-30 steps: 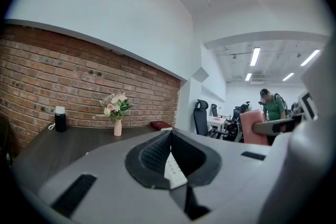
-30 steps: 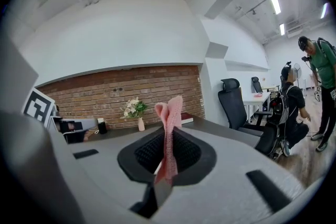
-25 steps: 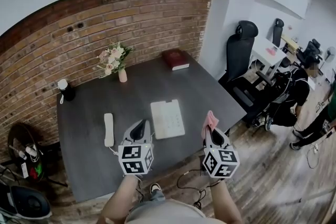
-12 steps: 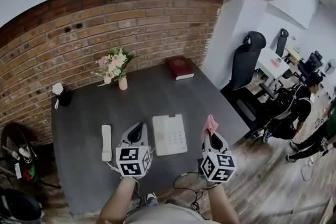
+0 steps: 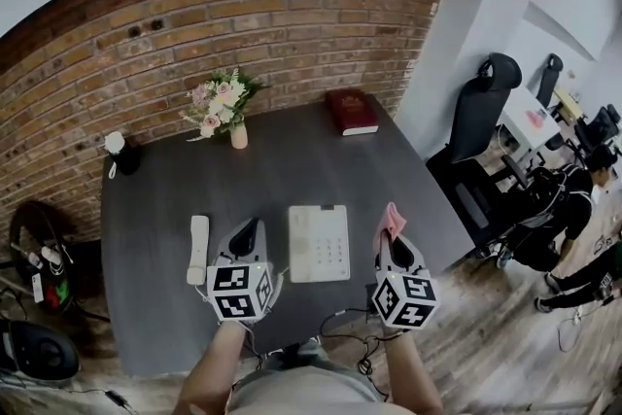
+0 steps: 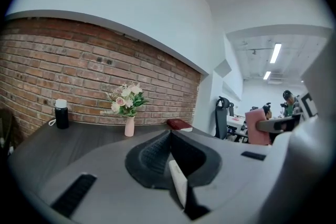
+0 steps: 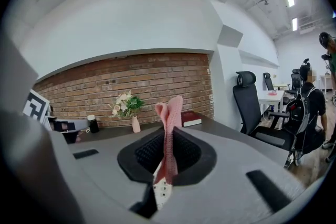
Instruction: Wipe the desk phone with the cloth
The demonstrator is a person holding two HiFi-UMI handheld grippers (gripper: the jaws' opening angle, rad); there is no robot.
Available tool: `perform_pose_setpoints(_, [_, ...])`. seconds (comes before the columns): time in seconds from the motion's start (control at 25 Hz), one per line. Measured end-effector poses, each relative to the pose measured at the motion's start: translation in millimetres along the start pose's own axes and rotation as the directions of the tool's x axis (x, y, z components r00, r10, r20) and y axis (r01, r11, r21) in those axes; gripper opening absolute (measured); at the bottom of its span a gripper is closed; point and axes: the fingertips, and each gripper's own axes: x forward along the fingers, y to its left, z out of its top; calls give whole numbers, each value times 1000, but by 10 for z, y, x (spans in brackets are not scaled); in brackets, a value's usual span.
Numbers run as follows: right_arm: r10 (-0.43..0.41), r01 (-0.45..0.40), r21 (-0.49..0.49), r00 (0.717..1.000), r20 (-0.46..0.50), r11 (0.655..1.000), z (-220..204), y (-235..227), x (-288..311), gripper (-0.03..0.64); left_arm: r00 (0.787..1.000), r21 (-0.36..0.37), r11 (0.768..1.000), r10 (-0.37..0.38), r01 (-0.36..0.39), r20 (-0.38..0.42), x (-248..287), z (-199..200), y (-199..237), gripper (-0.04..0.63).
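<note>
The white desk phone base [image 5: 319,243] lies flat on the dark grey table [image 5: 292,170], near its front edge. Its white handset [image 5: 198,249] lies off the base to the left, joined by a cord. My left gripper [image 5: 247,226] hovers between the handset and the base, jaws shut with nothing in them [image 6: 169,135]. My right gripper [image 5: 393,240] hangs just right of the base, shut on a pink cloth [image 5: 392,220] that stands up out of the jaws [image 7: 169,113]. Phone keys [image 7: 160,191] show through the gap under the right jaws.
A vase of flowers [image 5: 236,133], a red book [image 5: 352,112] and a black bottle with a white lid [image 5: 120,154] stand along the brick wall. A black office chair [image 5: 483,107] and a seated person [image 5: 573,199] are to the right. Cables [image 5: 355,350] hang below the table's front edge.
The head view has swung so the table sits more centred and the phone squarer. Both grippers keep their places beside the phone base; the cloth stays in the right jaws.
</note>
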Motion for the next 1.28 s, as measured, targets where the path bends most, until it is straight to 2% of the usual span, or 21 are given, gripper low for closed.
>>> perform_pose_setpoints(0.44, [53, -54, -27, 997, -61, 998, -121, -101, 189, 21, 997, -18, 997, 71, -71, -28, 14, -186, 85, 5])
perform_pose_setpoints(0.84, [161, -180, -115, 975, -152, 977, -350, 22, 530, 21, 981, -38, 982, 179, -182, -73, -56, -488, 349, 5])
perform_pose_setpoints(1.04, [225, -261, -166, 953, -205, 951, -486, 185, 753, 21, 970, -40, 973, 224, -229, -97, -115, -648, 488, 5])
perform_pose_setpoints(1.28, [295, -366, -269, 917, -270, 891, -589, 459, 980, 21, 949, -63, 952, 292, -300, -117, -231, -816, 705, 5])
